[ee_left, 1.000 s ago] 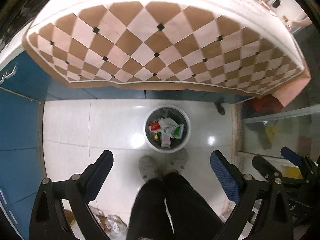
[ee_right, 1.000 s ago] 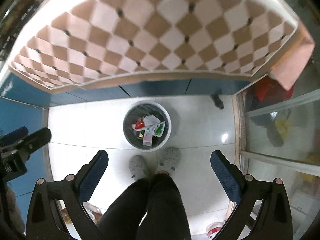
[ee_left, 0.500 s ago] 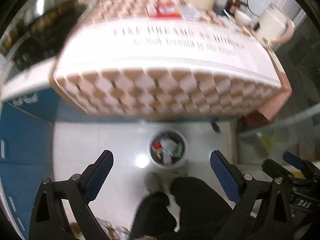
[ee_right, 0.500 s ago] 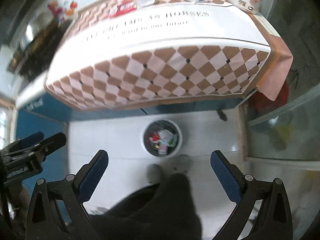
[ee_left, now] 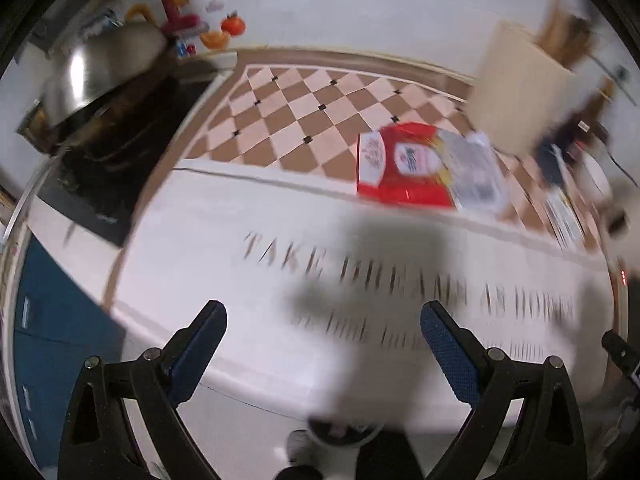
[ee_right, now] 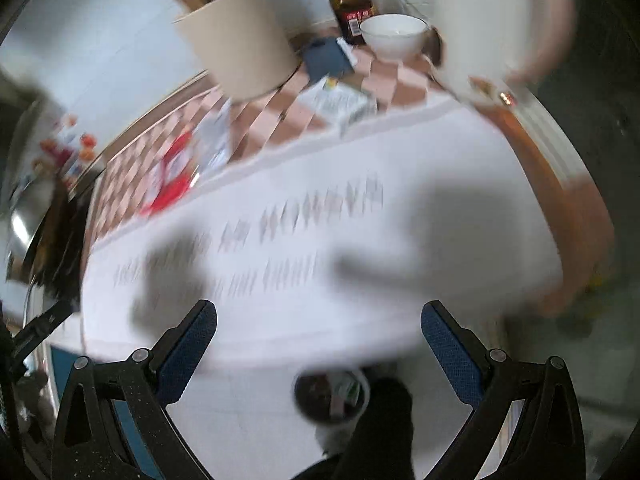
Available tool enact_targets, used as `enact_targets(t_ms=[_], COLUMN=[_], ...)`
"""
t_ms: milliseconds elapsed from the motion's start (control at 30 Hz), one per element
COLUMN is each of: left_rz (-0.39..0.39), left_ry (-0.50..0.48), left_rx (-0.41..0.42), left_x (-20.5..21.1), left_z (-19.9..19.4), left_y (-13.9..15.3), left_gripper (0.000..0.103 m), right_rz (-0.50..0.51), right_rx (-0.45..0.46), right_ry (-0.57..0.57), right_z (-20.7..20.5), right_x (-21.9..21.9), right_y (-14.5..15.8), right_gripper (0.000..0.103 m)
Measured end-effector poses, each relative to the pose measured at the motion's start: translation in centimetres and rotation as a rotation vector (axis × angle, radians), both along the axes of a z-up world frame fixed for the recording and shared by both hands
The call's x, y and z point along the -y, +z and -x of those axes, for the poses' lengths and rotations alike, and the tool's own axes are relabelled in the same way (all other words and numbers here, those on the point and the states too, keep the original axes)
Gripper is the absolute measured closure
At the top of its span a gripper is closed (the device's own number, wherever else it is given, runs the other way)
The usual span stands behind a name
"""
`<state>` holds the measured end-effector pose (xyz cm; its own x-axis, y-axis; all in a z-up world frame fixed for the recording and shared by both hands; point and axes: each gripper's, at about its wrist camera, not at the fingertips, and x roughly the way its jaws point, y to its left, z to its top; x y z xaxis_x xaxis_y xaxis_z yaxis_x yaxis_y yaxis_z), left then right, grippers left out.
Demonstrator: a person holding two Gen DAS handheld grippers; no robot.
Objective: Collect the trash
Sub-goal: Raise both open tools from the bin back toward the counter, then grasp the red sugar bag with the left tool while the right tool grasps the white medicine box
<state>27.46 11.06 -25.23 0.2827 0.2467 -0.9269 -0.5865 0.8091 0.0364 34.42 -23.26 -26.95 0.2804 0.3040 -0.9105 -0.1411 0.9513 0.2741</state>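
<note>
Both the left claw point(ee_left: 322, 334) and right claw point(ee_right: 318, 332) hang spread and empty over the white lettered tablecloth point(ee_left: 224, 248), apparently seeking trash; next, reach the flat red-and-clear wrapper point(ee_left: 424, 170) ahead, beyond the left claw.

tablecloth point(ee_left: 208, 264): "TAKE DREAMS AS HORSES", partly motion-blurred | second line beneath: unreadable | red packet point(ee_left: 404, 168): label blurred | brown bottle point(ee_right: 352, 0): red label illegible

We find ourselves in a home kitchen: a steel wok lid point(ee_left: 108, 68) over a cooktop point(ee_left: 100, 184), a sauce bottle point(ee_right: 350, 0), a white bowl point(ee_right: 394, 36), a chequered tablecloth point(ee_left: 304, 120).
</note>
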Motion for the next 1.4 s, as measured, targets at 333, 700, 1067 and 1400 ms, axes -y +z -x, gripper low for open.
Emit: enact_targets(t_ms=[333, 700, 1067, 1400], left_rz=[0.084, 0.222, 0.268, 0.07], left_ry=[0.096, 0.174, 0.132, 0.043], left_rx=[-0.107, -0.058, 0.02, 0.09], left_x=[-4.3, -7.8, -6.9, -3.2], left_z=[-12.6, -13.5, -16.4, -10.5], left_y=[-7.4, -10.4, -10.4, -3.0], left_gripper=[0.005, 0.005, 0.1, 0.103], right_rz=[0.17, -0.109, -0.01, -0.114], right_rx=[-0.043, 0.066, 0.023, 0.006], right_ry=[0.145, 0.37, 0.504, 0.386], right_z=[-22.9, -22.9, -23.2, -20.8], right_x=[-6.8, -16.0, -23.1, -18.0], right_y=[-8.8, -4.8, -10.1, -7.0], right_gripper=[0.01, 0.021, 0.022, 0.023])
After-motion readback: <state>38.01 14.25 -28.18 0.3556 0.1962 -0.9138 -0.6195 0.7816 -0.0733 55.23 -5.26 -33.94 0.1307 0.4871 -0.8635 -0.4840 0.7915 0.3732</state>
